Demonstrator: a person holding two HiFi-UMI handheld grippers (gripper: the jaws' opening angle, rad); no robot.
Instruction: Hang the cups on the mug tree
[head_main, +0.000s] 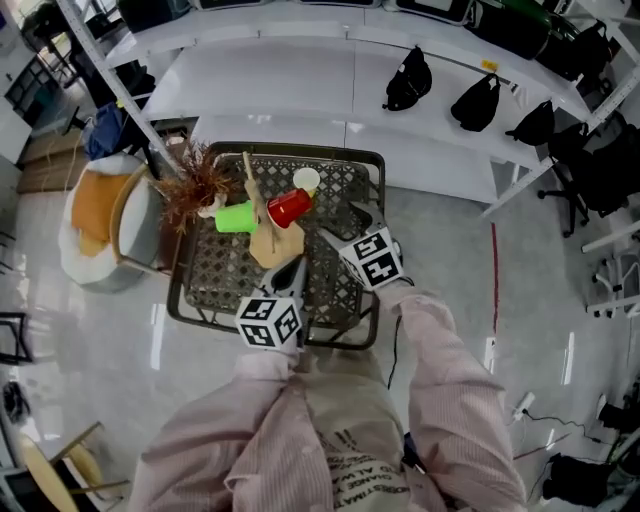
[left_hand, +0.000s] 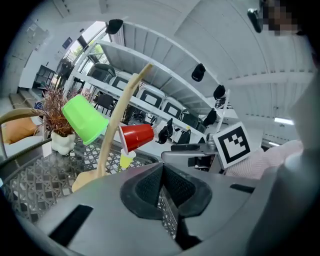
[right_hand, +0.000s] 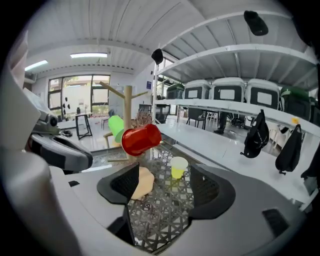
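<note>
A wooden mug tree stands mid-table with a green cup on its left branch and a red cup on its right branch. A small yellow cup stands upright on the table behind them. My left gripper is shut and empty, just in front of the tree's base. In the left gripper view the tree, green cup and red cup rise ahead. My right gripper is open and empty, pointing at the red cup and the yellow cup.
The lattice table has a raised rim. A dried plant in a white pot stands at its back left. A chair with an orange cushion is to the left. White shelves carry black bags behind the table.
</note>
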